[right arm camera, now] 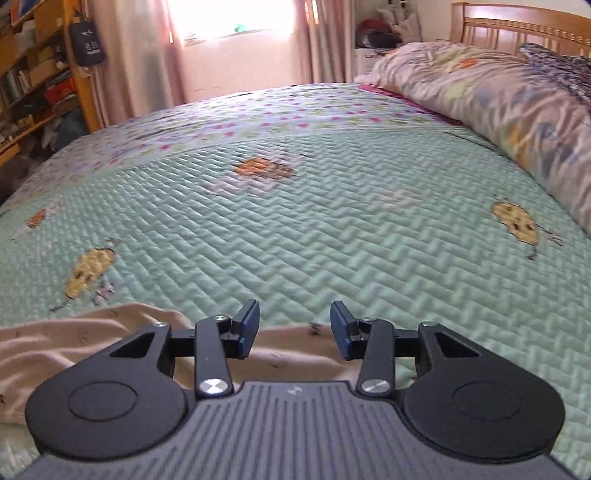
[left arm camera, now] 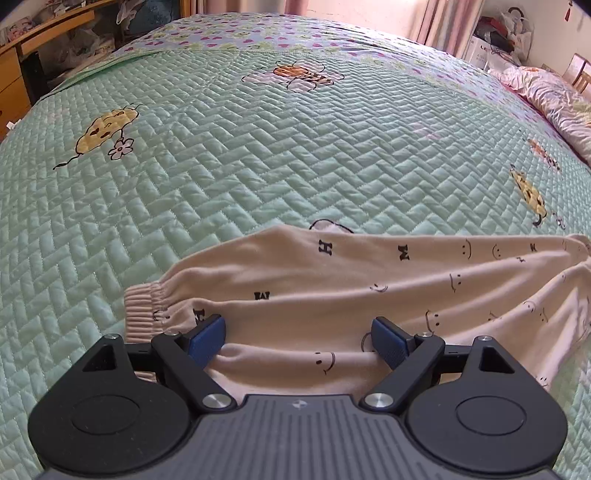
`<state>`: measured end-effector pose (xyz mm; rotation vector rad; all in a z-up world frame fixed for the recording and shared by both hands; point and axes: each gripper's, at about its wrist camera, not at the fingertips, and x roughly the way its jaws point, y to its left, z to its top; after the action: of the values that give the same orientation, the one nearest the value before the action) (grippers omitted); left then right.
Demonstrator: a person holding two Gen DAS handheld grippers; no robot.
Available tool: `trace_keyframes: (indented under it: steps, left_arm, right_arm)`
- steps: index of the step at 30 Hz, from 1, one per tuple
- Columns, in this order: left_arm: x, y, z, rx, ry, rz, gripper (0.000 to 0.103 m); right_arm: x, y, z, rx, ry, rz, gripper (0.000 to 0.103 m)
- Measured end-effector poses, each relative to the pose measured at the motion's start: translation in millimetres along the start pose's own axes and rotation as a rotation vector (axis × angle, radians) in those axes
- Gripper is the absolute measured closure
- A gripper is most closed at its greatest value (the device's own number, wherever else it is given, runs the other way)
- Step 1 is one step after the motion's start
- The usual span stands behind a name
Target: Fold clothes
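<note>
both grippers, left and right, hover spread and empty over beige trousers laid flat at the bed's near edge for folding.

The left wrist view sits just behind its black two-finger tool and looks steeply down, close over the beige printed fabric trousers lying on the mint-green quilted bedspread. It faces the far pink curtains.

The right wrist view rides behind its own tool, tilted less steeply, and faces the bright window. Both views share the bedspread, the trousers and the rumpled floral duvet.
</note>
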<state>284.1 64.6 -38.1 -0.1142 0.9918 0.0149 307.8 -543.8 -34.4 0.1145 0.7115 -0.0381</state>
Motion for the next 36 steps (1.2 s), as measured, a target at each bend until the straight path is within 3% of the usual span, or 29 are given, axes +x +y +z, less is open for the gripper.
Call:
trace_keyframes:
  steps: [7, 11, 13, 14, 15, 16, 19, 22, 24, 27, 28, 30, 31, 34, 35, 36]
  left_arm:
    - [4.6, -6.4, 0.5, -0.027, 0.008, 0.034, 0.009]
    - [7.7, -9.5, 1.2, -0.023, 0.011, 0.049, 0.007]
    - [9.0, -10.1, 1.3, -0.022, 0.01, 0.052, 0.005]
    - [9.7, -10.3, 1.5, -0.021, 0.01, 0.054, 0.004]
    - [10.4, -10.8, 1.7, -0.021, 0.01, 0.056, 0.004]
    - [10.9, -11.2, 1.8, -0.021, 0.01, 0.058, 0.003]
    - [10.8, -11.3, 1.0, -0.021, 0.005, 0.059, 0.003]
    - [10.6, -10.4, 0.5, -0.014, 0.004, 0.055, 0.003]
    - [10.5, -9.7, 0.3, -0.015, 0.003, 0.052, 0.003]
    - [10.7, -8.9, 0.0, -0.014, 0.003, 0.053, 0.003]
    - [10.8, -8.9, 0.0, -0.013, 0.003, 0.053, 0.003]
    - [10.9, -9.4, -0.1, -0.009, 0.003, 0.052, 0.002]
    - [10.9, -9.6, -0.1, -0.006, 0.003, 0.052, 0.002]
    - [10.3, -9.0, -0.1, -0.007, 0.002, 0.046, 0.002]
    - [9.1, -7.9, 0.0, -0.013, 0.0, 0.04, 0.002]
    - [7.2, -6.4, -0.1, -0.023, -0.004, 0.032, 0.002]
  right_arm:
    - [22.2, -28.4, -12.0, 0.034, 0.009, -0.02, 0.055]
    - [48.2, -22.7, -13.7, -0.035, 0.062, -0.024, 0.051]
    - [50.9, -16.2, -17.9, -0.076, 0.039, -0.036, 0.051]
    - [50.8, -13.9, -18.5, -0.083, 0.032, -0.024, 0.063]
    - [50.1, -12.2, -18.1, -0.082, 0.033, -0.006, 0.085]
    - [49.4, -10.7, -17.4, -0.08, 0.035, 0.012, 0.093]
    - [39.2, -1.6, -11.4, -0.131, -0.005, -0.017, 0.093]
    - [34.2, -10.1, 0.0, -0.079, -0.087, -0.104, 0.093]
    - [40.5, -16.5, 5.2, -0.048, -0.097, -0.125, 0.091]
    - [68.4, -21.3, 3.8, -0.005, 0.029, -0.118, 0.081]
    - [68.9, -20.1, 1.8, 0.0, 0.015, -0.125, 0.079]
    - [59.9, -23.9, -0.7, 0.055, -0.025, -0.127, 0.051]
    - [55.1, -26.3, -1.8, 0.086, -0.043, -0.127, 0.047]
    - [28.5, -28.8, -9.5, 0.18, -0.106, -0.211, 0.047]
    - [17.7, -27.1, -13.0, 0.21, -0.114, -0.211, 0.047]
    - [6.8, -20.9, -17.6, 0.219, -0.124, -0.148, 0.047]
